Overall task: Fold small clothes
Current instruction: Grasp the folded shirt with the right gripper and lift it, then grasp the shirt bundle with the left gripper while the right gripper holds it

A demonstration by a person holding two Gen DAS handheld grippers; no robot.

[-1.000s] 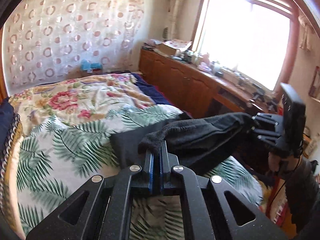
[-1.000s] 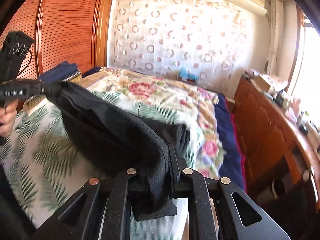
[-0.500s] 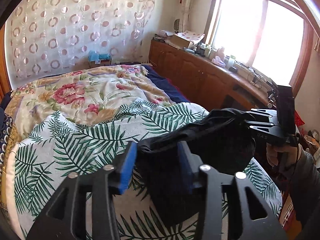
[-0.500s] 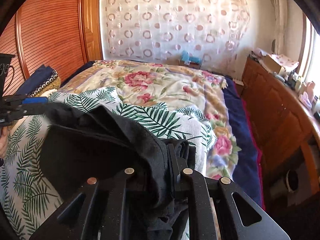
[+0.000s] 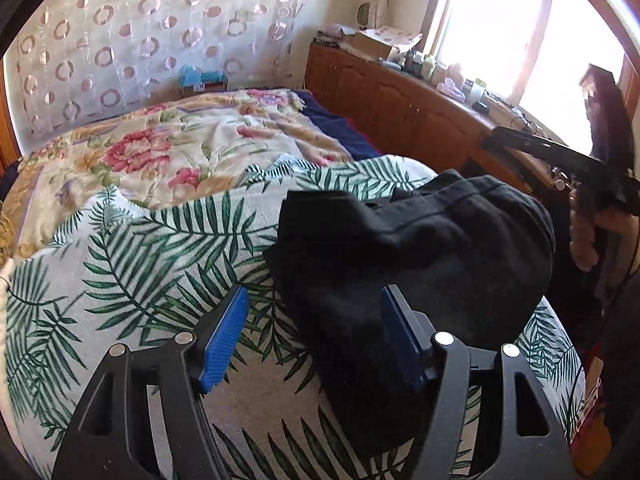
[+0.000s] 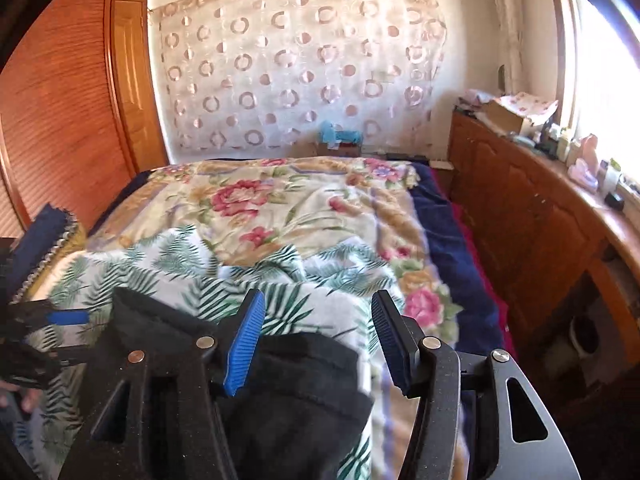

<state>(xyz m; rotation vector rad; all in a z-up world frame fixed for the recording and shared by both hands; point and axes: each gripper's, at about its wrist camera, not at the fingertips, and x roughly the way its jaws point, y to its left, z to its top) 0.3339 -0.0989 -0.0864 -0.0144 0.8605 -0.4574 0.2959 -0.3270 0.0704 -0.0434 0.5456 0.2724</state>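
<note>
A black garment (image 5: 408,248) lies folded in a loose heap on the palm-leaf sheet (image 5: 152,256) of the bed. My left gripper (image 5: 316,336) is open, its blue pads (image 5: 224,336) spread, with the garment's near edge lying against the right pad. My right gripper (image 6: 316,344) is also open, just above the garment's right end (image 6: 296,392). In the left wrist view the right gripper (image 5: 560,160) shows at the right, above and beyond the garment. In the right wrist view the left gripper (image 6: 44,320) shows at the left edge.
A floral blanket (image 6: 280,204) covers the far half of the bed, with a navy sheet (image 6: 452,240) along its right side. A wooden cabinet (image 6: 540,208) with clutter runs under the window. A wooden wardrobe (image 6: 60,100) and folded dark cloth (image 6: 40,236) are at the left.
Both grippers held the black garment stretched in the air, lowered it onto the bed, and opened. The left let go first, then the right. The garment now rests on the sheet.
</note>
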